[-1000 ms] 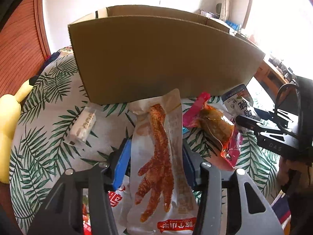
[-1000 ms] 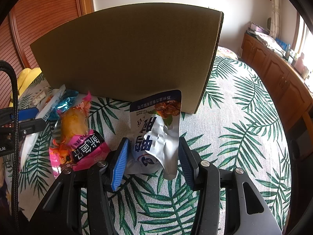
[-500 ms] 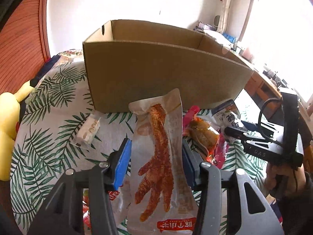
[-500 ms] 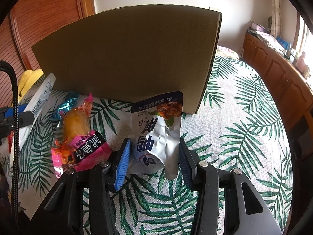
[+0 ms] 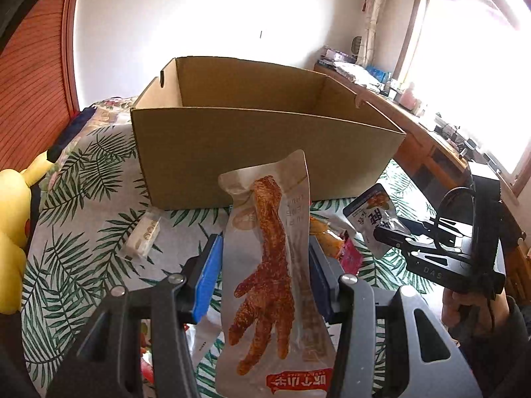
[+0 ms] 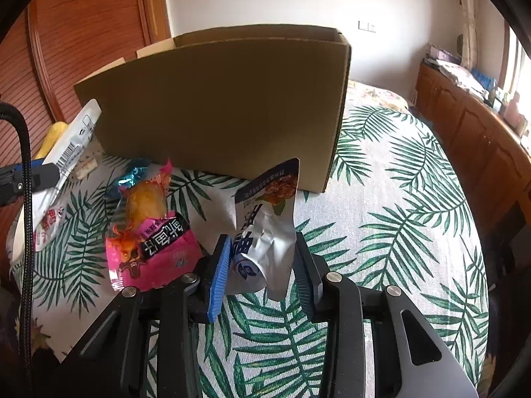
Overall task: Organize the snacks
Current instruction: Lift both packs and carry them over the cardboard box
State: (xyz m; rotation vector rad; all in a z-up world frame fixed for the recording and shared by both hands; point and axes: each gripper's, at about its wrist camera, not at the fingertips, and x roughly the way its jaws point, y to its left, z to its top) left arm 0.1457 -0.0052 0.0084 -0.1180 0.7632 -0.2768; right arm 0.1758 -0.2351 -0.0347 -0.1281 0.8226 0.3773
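Note:
My left gripper (image 5: pixel 264 258) is shut on a clear chicken-foot packet (image 5: pixel 268 265), held upright above the leaf-print cloth in front of the open cardboard box (image 5: pixel 265 152). In the right wrist view my right gripper (image 6: pixel 262 252) is closing its jaws on a silver-and-blue snack packet (image 6: pixel 265 225). Both pads touch the packet's sides and the foil is crumpled. This packet (image 5: pixel 373 212) also shows at the right of the left wrist view, near the box's right corner. The box (image 6: pixel 215 109) stands just behind it.
A pink snack packet (image 6: pixel 152 242) lies left of the right gripper, with a blue foil wrapper (image 6: pixel 129 179) behind it. A small white candy (image 5: pixel 144 237) lies by the box's left corner. A yellow plush toy (image 5: pixel 13 232) sits far left. Wooden cabinets (image 6: pixel 464 122) line the right.
My left gripper has risen with the chicken-foot packet, so the box's inside now shows. The right jaws have narrowed onto the silver packet, which has crumpled.

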